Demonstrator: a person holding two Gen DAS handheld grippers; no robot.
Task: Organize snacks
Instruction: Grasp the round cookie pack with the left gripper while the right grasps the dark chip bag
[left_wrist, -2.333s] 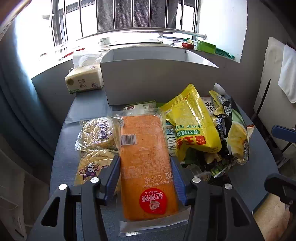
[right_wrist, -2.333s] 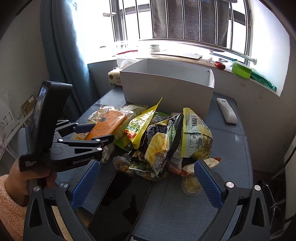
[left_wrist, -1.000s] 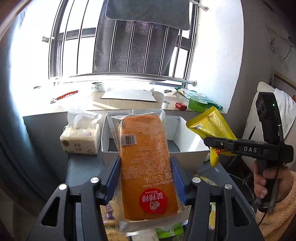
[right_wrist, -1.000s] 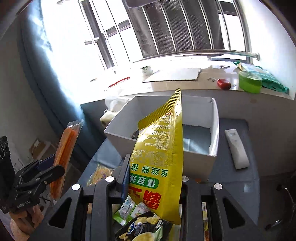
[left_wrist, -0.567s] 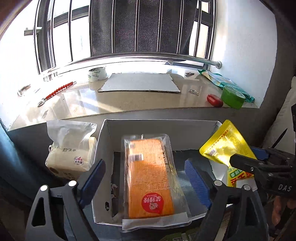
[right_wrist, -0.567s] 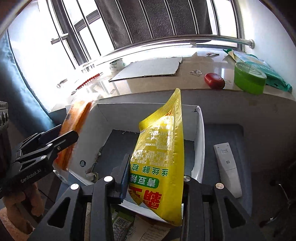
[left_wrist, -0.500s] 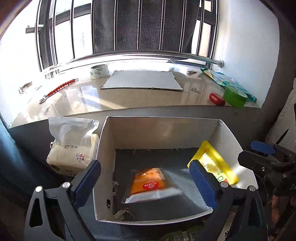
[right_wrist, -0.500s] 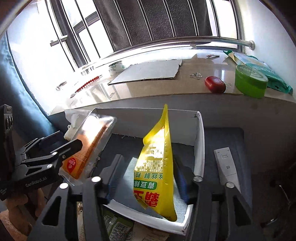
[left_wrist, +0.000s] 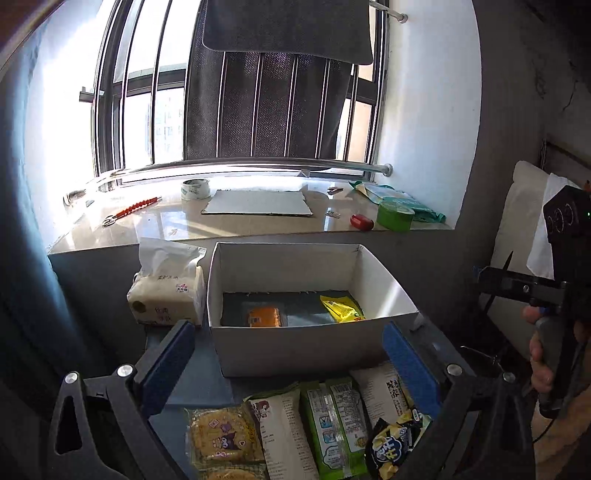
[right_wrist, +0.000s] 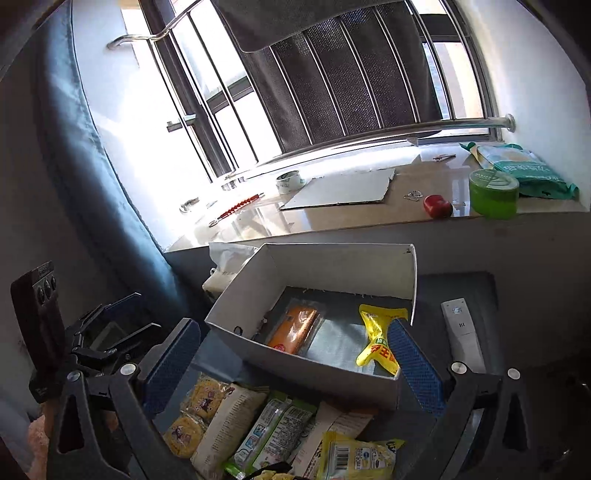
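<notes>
A white cardboard box (left_wrist: 295, 343) (right_wrist: 317, 373) stands on the grey table. Inside lie an orange cake pack (left_wrist: 264, 316) (right_wrist: 293, 330) at the left and a yellow snack bag (left_wrist: 341, 309) (right_wrist: 378, 341) at the right. My left gripper (left_wrist: 288, 363) is open and empty, in front of the box and above loose snacks. My right gripper (right_wrist: 291, 363) is open and empty, above the box's near wall. Several snack packs (left_wrist: 295, 428) (right_wrist: 258, 428) lie on the table in front of the box.
A tissue pack (left_wrist: 166, 295) stands left of the box. A white remote (right_wrist: 463, 334) lies right of it. The windowsill (left_wrist: 258, 221) behind holds a cardboard sheet, tape roll, red object and green tin (right_wrist: 493, 192). A blue curtain (right_wrist: 92, 166) hangs at the left.
Both grippers carried their packs over the box, opened and dropped them in. Both have since pulled back toward the near side of the box, empty.
</notes>
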